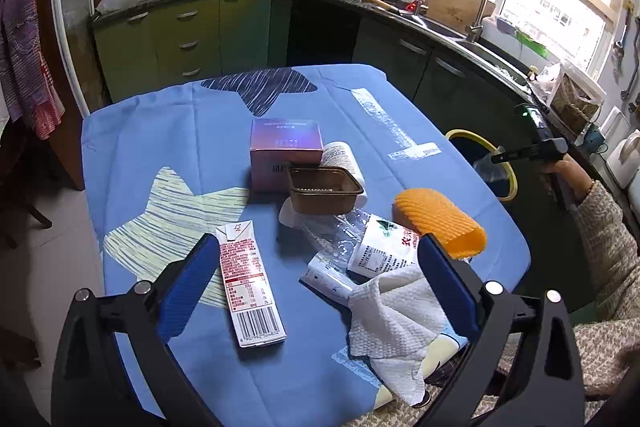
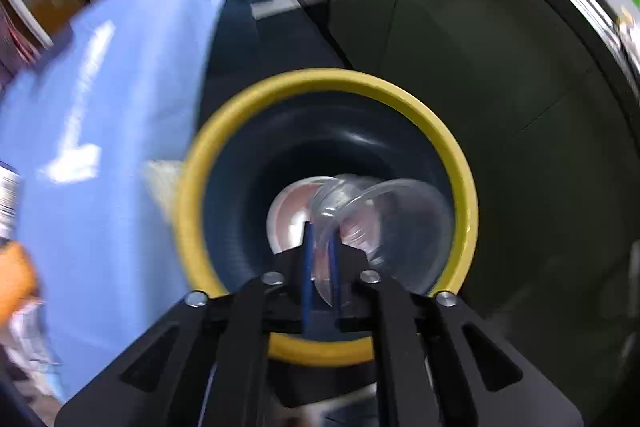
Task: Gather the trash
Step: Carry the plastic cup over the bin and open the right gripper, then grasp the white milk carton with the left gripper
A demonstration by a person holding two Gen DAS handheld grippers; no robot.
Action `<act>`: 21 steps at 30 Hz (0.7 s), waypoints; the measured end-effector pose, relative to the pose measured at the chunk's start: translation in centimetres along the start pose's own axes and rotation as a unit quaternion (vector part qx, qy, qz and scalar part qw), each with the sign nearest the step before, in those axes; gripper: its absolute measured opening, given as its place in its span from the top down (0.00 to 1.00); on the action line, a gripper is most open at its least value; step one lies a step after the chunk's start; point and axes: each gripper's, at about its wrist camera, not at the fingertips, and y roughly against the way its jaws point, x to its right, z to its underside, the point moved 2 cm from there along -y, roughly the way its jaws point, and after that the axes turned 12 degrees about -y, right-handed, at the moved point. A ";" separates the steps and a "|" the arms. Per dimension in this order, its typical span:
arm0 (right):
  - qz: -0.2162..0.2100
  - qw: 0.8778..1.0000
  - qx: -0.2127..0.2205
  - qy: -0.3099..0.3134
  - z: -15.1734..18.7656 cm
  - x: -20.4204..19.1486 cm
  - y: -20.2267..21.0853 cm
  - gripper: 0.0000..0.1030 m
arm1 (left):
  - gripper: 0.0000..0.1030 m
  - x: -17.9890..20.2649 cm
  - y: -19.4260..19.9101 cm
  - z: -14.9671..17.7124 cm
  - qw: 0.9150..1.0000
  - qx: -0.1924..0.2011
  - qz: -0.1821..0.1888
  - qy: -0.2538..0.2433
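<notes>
My left gripper [image 1: 316,247] is open above the blue-clothed table [image 1: 160,131], its fingers either side of a milk carton [image 1: 250,283], a crushed clear bottle [image 1: 360,243] and a white paper towel [image 1: 400,315]. Beyond lie a brown plastic tray [image 1: 324,189], a pink box [image 1: 286,147], a white tube [image 1: 344,159] and an orange foam net [image 1: 438,219]. My right gripper [image 2: 320,247] is shut on a clear plastic cup [image 2: 384,223], held over the yellow-rimmed bin [image 2: 456,163]. The bin [image 1: 508,171] and the right gripper [image 1: 500,159] also show in the left wrist view.
Green kitchen cabinets [image 1: 200,35] and a counter with a sink [image 1: 472,39] run behind and right of the table. The bin stands on the floor between the table's right edge and the cabinets [image 2: 480,47]. Something pale lies at the bin's bottom [image 2: 288,215].
</notes>
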 end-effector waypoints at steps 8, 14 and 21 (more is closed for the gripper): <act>-0.040 0.998 0.052 0.018 1.8 -2.4 5.3 0.63 | 0.07 -1.3 -0.9 0.5 0.999 -0.032 -0.007 0.016; -0.137 0.986 0.089 0.035 8.5 -4.3 10.6 0.63 | 0.07 -4.0 -3.7 1.5 0.992 -0.110 -0.003 0.065; -0.187 0.978 0.093 0.024 14.5 -4.6 11.1 0.59 | 0.07 -4.9 -8.1 2.2 0.977 -0.196 -0.013 0.084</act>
